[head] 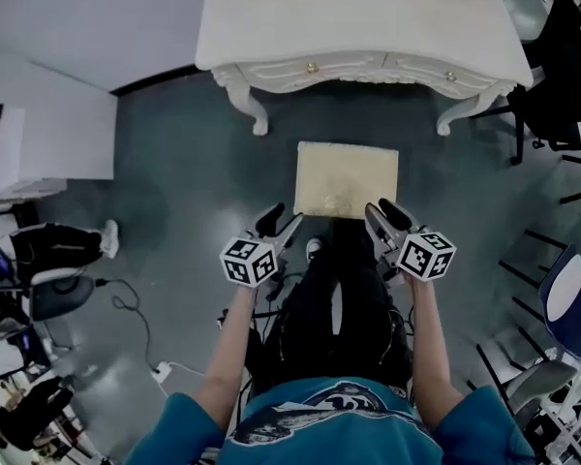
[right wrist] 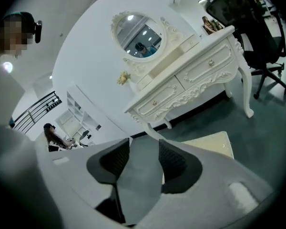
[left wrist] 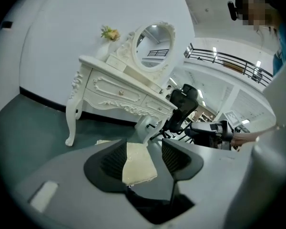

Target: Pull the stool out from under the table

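Head view: the stool (head: pixel 346 178) – pale, with a rectangular cushioned top – stands on the dark floor (head: pixel 174 163), clear of the white desk (head: pixel 358 27) and just on its near side, between the desk's two front legs. The left gripper (head: pixel 281 223) hangs over the stool's near left corner and the right gripper (head: pixel 383 213) over its near right corner; both point toward the far side. A black office chair (head: pixel 562 76) stands to the right of the desk.

Left gripper view: the left gripper (left wrist: pixel 144 149) has its jaws spread, with nothing pinched – part of the stool (left wrist: pixel 136 163) shows through the gap, lower down and not touching either pad. Beyond it stands the desk (left wrist: pixel 119 92) with its carved drawers, an oval mirror (left wrist: pixel 153 46) and a small bunch of flowers (left wrist: pixel 109 33) on top.

Right gripper view: the right gripper (right wrist: pixel 144 147) also has its jaws apart and empty; only bare floor shows between them. The stool (right wrist: pixel 214 144) lies right of the jaws, below them, with the desk (right wrist: pixel 190 80) and mirror (right wrist: pixel 137 35) on the far side.
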`<action>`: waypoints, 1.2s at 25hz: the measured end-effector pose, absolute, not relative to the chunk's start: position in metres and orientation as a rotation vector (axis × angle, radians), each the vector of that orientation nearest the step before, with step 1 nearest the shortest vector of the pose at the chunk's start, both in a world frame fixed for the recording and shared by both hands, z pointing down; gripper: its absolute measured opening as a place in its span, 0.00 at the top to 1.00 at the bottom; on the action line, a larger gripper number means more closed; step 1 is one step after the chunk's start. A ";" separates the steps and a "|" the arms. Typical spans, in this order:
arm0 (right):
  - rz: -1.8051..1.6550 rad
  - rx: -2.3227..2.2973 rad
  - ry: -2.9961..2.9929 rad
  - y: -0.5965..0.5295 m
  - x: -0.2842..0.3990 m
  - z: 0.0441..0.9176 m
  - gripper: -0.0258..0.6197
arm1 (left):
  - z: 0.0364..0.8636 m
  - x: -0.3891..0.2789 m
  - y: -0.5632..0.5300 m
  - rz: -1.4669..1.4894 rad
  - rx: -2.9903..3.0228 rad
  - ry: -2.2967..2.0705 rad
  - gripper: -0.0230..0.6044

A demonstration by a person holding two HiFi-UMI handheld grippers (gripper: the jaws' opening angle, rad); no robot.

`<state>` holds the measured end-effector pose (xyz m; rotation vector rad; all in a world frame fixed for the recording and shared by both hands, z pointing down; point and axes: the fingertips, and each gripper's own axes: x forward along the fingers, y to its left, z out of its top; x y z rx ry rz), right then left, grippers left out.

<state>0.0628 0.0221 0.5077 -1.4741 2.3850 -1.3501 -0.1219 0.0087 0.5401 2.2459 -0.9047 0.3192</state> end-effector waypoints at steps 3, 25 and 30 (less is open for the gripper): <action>-1.298 -1.481 2.387 0.024 0.062 0.474 0.70 | 0.506 -0.109 0.011 0.357 2.343 -0.861 0.60; -1.022 -1.399 2.565 0.092 0.021 0.339 0.76 | 0.359 -0.082 0.091 0.171 2.556 -0.801 0.78; -1.016 -1.340 2.624 0.091 0.010 0.332 0.76 | 0.352 -0.089 0.099 0.148 2.536 -0.844 0.79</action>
